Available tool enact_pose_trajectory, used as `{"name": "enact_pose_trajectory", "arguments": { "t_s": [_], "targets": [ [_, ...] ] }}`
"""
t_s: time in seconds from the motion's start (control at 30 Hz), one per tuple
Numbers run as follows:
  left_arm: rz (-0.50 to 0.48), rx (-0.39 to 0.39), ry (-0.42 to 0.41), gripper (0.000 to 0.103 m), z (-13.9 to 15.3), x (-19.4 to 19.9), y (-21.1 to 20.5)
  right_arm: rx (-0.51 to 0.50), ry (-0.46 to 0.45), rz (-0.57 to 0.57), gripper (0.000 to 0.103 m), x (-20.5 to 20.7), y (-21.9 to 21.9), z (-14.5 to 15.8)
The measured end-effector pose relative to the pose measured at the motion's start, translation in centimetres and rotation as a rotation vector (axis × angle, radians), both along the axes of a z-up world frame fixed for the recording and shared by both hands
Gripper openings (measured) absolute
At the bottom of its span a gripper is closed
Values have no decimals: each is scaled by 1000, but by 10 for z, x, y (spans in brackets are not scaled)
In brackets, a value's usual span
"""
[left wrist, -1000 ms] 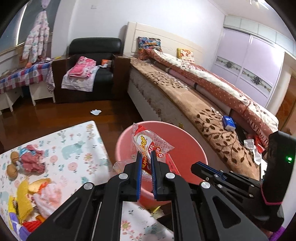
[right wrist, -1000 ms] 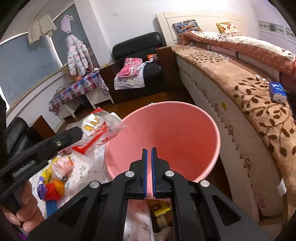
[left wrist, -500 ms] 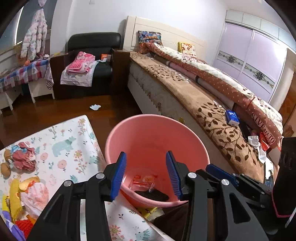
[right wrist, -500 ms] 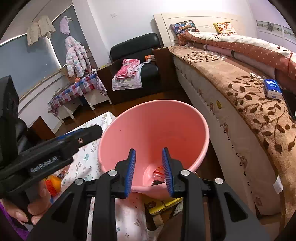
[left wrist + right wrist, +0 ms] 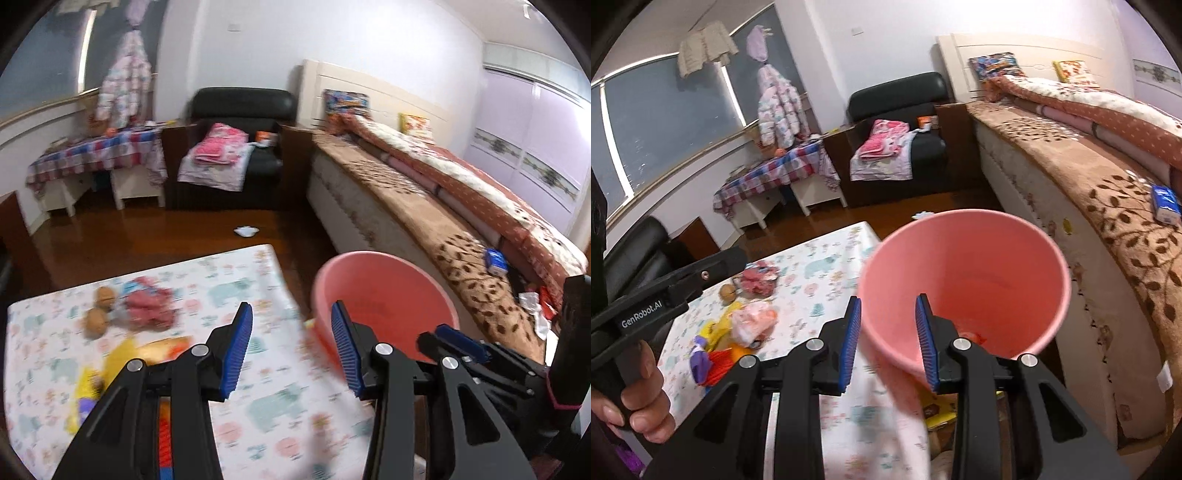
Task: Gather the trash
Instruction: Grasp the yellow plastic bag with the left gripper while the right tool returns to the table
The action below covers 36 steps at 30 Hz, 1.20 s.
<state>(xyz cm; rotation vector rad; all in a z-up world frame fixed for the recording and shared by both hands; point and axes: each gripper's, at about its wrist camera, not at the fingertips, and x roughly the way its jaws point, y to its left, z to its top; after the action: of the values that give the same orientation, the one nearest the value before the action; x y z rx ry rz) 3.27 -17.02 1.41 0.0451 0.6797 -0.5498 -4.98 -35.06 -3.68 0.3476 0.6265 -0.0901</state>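
A pink bucket (image 5: 384,291) stands beside the table's right edge; it also shows in the right wrist view (image 5: 964,273), with wrappers at its bottom. My left gripper (image 5: 291,350) is open and empty above the table's right part, left of the bucket. My right gripper (image 5: 888,339) is open, its jaws either side of the bucket's near rim. Trash lies on the patterned tablecloth (image 5: 236,288): a red crumpled wrapper (image 5: 147,306), two brown nuts (image 5: 98,317), a yellow wrapper (image 5: 118,358), and a pink bag (image 5: 753,321).
A bed (image 5: 424,206) with a brown blanket runs along the right, a blue tissue pack (image 5: 496,260) on it. A black armchair (image 5: 236,147) with pink clothes stands at the back. A white scrap (image 5: 245,231) lies on the wooden floor.
The left gripper dropped the snack wrapper into the bucket, opened, then swung left over the table. The right gripper opened from shut and its jaws now straddle the bucket rim.
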Motion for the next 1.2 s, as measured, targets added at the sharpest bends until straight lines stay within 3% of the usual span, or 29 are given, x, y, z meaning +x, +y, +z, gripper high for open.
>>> {"name": "enact_pose_trajectory", "arguments": {
  "t_s": [0.4, 0.63, 0.9, 1.2],
  "targets": [
    [288, 56, 7, 44, -13, 7, 151, -11, 43, 202, 31, 25, 72, 4],
    [412, 85, 53, 40, -35, 17, 214, -13, 62, 269, 31, 45, 102, 2],
    [416, 81, 153, 40, -73, 34, 224, -17, 97, 303, 31, 65, 125, -2],
    [310, 83, 216, 40, -102, 34, 205, -4, 102, 385, 31, 69, 151, 0]
  ]
}}
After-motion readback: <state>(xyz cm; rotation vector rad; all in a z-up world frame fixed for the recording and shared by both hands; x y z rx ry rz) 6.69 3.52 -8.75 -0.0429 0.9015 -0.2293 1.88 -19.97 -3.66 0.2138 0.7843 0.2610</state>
